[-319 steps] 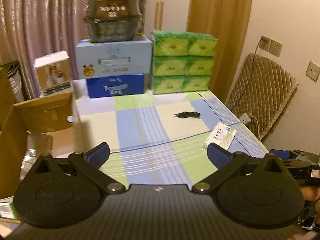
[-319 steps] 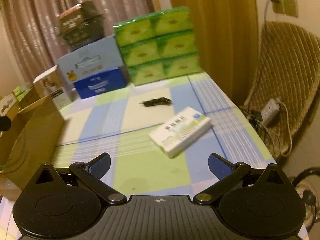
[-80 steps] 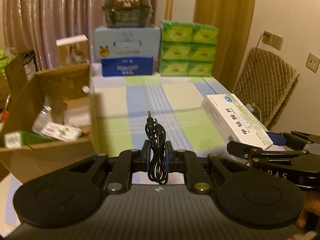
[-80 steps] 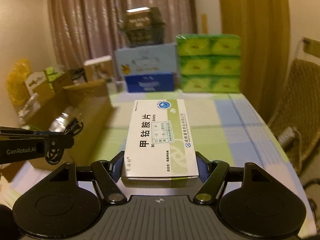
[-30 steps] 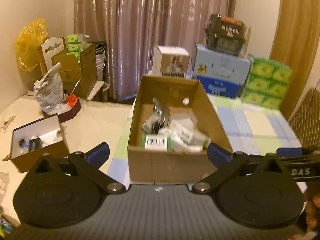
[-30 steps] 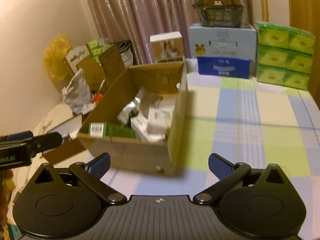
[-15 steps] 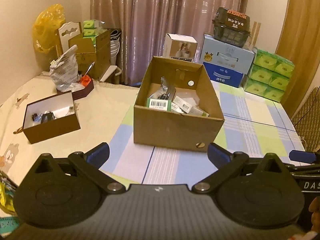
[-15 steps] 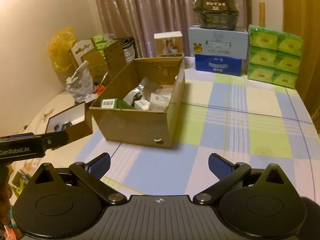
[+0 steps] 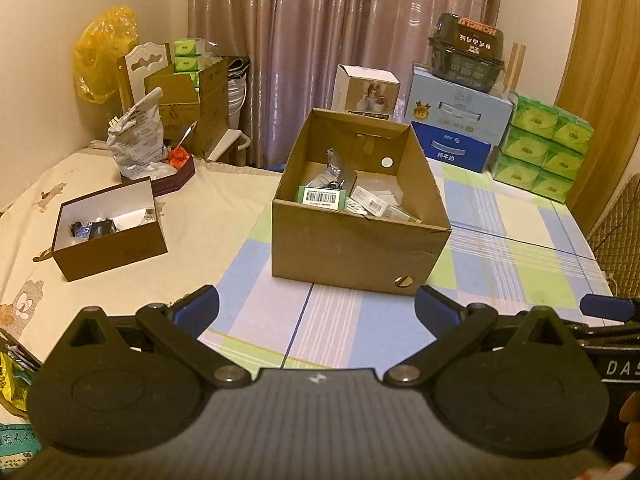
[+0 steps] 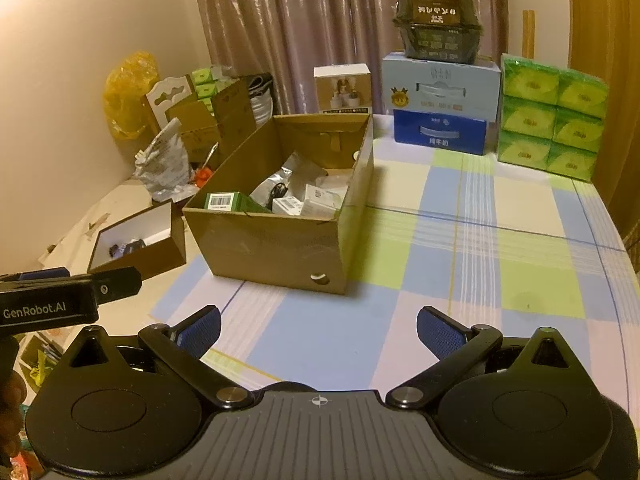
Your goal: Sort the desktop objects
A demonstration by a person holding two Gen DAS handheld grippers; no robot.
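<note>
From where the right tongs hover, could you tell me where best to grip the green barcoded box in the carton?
Probably from above: pinch the green box across its two long sides. It lies flat against the cardboard carton's near wall, barcode end up, so that wall blocks a sideways approach.

left tongs [image 9: 316, 308]: my black frame, two round discs, silver pivot screws, blue ribbed pads | right tongs [image 10: 318, 330]: same black build, blue pads, ribbed grey centre plate with crosshair mark | side lettering: white "GenRobot.AI" on left, "DAS" on right
</note>
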